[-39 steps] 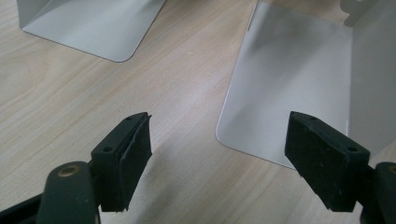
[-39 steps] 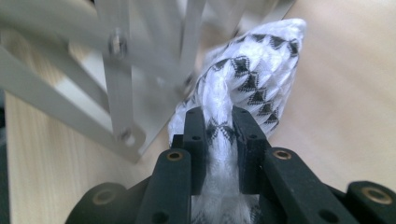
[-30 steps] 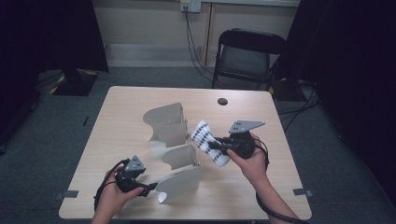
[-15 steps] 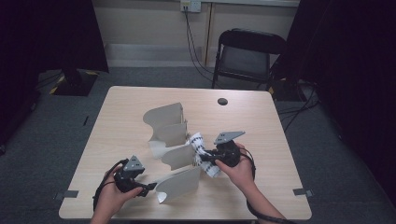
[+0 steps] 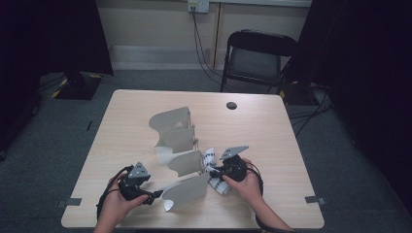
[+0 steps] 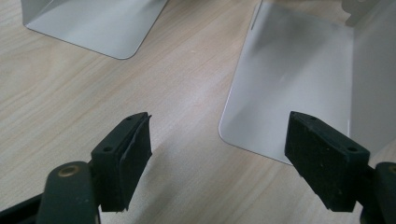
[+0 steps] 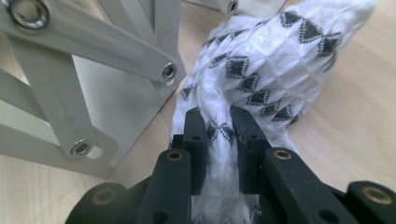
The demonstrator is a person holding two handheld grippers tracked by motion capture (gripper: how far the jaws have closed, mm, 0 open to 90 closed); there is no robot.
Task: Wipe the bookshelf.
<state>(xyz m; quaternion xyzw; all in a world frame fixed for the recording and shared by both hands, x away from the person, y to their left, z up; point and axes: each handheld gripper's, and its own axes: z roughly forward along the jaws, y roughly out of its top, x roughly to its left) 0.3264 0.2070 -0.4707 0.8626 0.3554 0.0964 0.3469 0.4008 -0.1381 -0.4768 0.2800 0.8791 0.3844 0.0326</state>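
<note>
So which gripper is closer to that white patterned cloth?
The right gripper: its jaws are clamped on the cloth, beside the metal rack. The left gripper sits apart, open, on the far side of the rack's nearest plate.

1. High view — fixed above the near edge, looking forward and down over the whole table [image 5: 272, 121].
2. Left gripper view — close, low over the tabletop, facing a metal divider plate [image 6: 289, 88].
3. Right gripper view — very close on the patterned cloth [image 7: 271, 60]; the folding rack [image 5: 177, 141] appears at its upper left and in the high view's centre.
</note>
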